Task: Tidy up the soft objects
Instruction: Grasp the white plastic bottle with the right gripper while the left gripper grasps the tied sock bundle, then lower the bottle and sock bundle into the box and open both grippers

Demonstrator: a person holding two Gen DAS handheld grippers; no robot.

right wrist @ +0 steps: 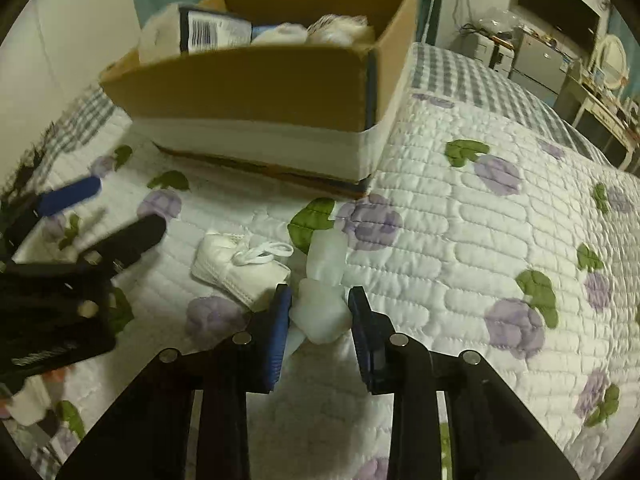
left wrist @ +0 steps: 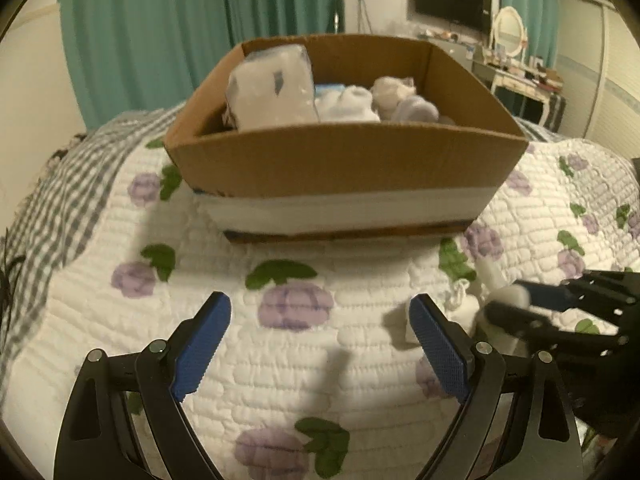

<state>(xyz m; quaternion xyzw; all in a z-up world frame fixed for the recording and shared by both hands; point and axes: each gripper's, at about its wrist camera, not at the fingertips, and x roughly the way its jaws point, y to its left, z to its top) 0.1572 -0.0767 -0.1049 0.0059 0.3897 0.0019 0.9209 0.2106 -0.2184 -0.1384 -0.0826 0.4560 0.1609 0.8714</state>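
A cardboard box (left wrist: 344, 160) stands on the bed and holds a wrapped white pack (left wrist: 272, 88) and several rolled white and lilac soft items (left wrist: 400, 100). It also shows in the right wrist view (right wrist: 256, 80). My left gripper (left wrist: 320, 344) is open and empty above the quilt in front of the box. My right gripper (right wrist: 320, 312) is shut on a white soft bundle (right wrist: 320, 308) lying on the quilt; it shows at the right of the left wrist view (left wrist: 508, 308). A small white shoe (right wrist: 236, 264) with laces lies just left of the bundle.
The bed has a white quilt with purple flowers (right wrist: 480, 240) over a grey checked sheet (left wrist: 52, 200). Teal curtains (left wrist: 160, 40) hang behind. A TV (left wrist: 452, 0), a mirror and a dresser (left wrist: 524, 76) stand at the far right.
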